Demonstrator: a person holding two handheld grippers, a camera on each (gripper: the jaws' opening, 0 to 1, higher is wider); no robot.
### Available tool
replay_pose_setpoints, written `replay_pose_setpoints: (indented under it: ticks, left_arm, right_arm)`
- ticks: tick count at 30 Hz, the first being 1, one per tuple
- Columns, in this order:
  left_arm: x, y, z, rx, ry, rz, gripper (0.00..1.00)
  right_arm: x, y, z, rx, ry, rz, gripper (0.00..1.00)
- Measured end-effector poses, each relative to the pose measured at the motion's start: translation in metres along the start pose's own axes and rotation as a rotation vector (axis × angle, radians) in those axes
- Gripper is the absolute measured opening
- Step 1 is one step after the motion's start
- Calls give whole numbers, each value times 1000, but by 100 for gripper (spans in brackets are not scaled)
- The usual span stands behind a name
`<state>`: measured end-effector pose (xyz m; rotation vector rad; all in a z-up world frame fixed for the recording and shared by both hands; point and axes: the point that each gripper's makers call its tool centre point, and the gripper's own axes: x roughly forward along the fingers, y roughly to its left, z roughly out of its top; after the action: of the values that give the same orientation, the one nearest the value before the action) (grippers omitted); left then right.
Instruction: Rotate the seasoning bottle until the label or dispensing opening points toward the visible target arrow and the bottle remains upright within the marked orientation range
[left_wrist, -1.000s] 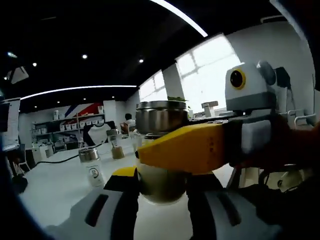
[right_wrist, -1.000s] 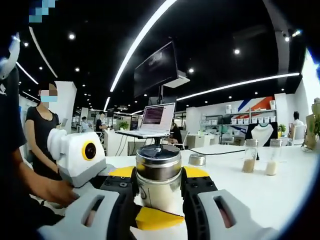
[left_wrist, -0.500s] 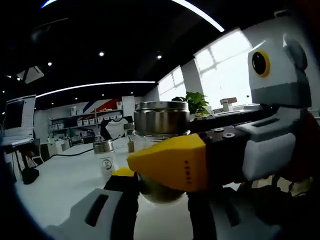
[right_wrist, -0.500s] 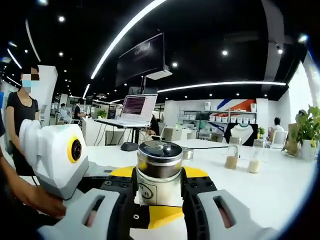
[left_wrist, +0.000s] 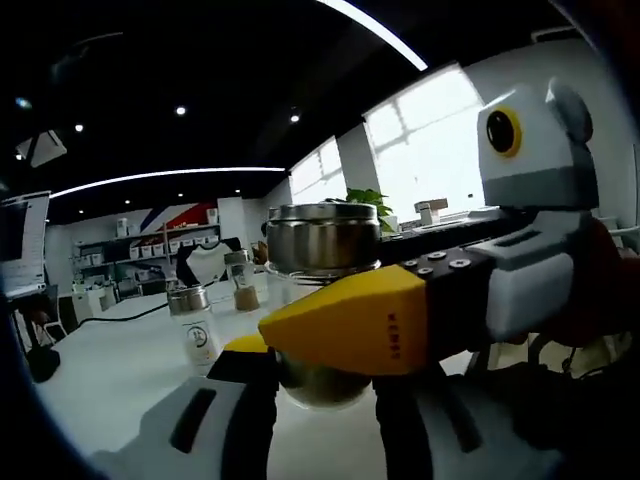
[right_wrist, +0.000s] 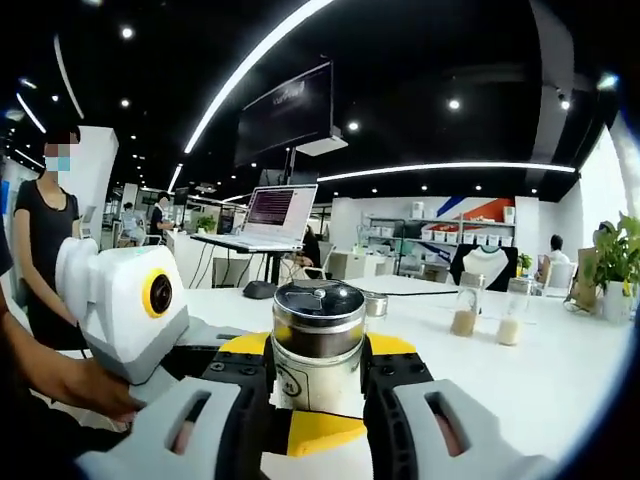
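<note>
Since the earlier frame the label on the seasoning bottle (right_wrist: 318, 350) has turned slightly, and the bottle stands upright. Both grippers clamp it: the right gripper (right_wrist: 318, 385) with jaws closed on its sides, the left gripper (left_wrist: 322, 385) likewise, crossing from the other side. Bare white table (right_wrist: 560, 385) spreads rightward; two small jars (right_wrist: 490, 312) stand well apart.

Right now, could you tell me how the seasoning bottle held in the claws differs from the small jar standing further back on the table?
The seasoning bottle is clamped between both the left claw and the right claw; the small jar stands free on the white table. The bottle looks larger, being nearer the camera. Both are upright, clear-bodied, with metal caps.
</note>
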<state>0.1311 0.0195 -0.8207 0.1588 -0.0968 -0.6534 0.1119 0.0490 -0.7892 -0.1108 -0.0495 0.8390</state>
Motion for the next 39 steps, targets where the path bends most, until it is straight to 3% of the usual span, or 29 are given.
replay_pose_setpoints:
  ticks: [5,9,11,13,16,24,27,31,35,39]
  left_arm:
    - [2,-1,-3,-5,2,-28,38]
    - [5,-7,-19,37,72,-76,41]
    - [5,-6,-20,16,82,-79,44]
    - [6,0,-22,-48,94,-46,53]
    - [6,4,-24,-73,113,-44,69]
    - [4,8,-25,-76,119,-55,75]
    - [5,12,-25,-91,98,-33,81]
    - [6,12,-26,-88,125,-34,88]
    - [3,14,-16,-95,99,-26,89]
    - [2,17,-17,-122,92,-32,92]
  right_arm:
    - [2,-3,-1,20,-8,22,31]
    - [4,-11,2,30,-25,29,31]
    - [5,-14,2,34,-28,28,31]
    - [10,-22,3,28,-26,22,31]
    - [15,-35,3,50,-21,24,31]
    - [30,-64,1,74,-14,11,31]
    - [36,-72,-2,78,2,7,31]
    - [44,-80,-7,108,23,14,31]
    - [51,-85,-10,75,40,15,31]
    - [59,-96,-14,60,60,8,31]
